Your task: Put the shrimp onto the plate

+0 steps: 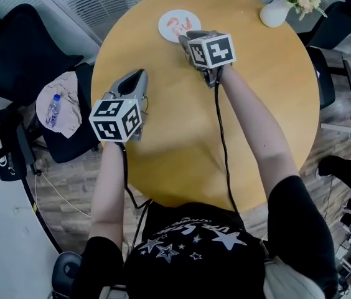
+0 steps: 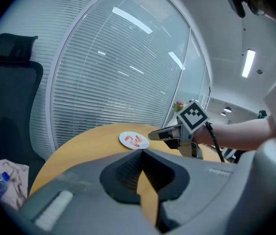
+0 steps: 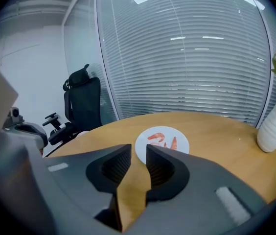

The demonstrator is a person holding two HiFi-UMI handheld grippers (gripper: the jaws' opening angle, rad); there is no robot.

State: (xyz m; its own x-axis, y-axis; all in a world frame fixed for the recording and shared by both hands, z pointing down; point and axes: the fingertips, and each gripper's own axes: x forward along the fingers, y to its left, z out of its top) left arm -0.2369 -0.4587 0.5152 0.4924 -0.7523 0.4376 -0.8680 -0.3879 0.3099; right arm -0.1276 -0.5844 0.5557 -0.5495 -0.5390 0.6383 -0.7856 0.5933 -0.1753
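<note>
A white plate [image 1: 169,33] lies at the far side of the round yellow table [image 1: 182,142], with orange shrimp [image 1: 180,23] lying on it. My right gripper [image 1: 188,38] hovers just short of the plate's near edge. In the right gripper view the plate [image 3: 179,135] and shrimp [image 3: 158,138] show just beyond the right gripper [image 3: 138,148], which is open with nothing between its jaws. My left gripper [image 1: 137,75] hangs over the table's left part, well away from the plate. Seen in its own view, the left gripper [image 2: 142,152] has its tips together and holds nothing.
A white vase with pink flowers [image 1: 276,10] stands at the table's far right edge. Black office chairs [image 1: 14,48] ring the table. One at the left carries a beige cloth and a plastic bottle [image 1: 52,109]. Window blinds run behind the table.
</note>
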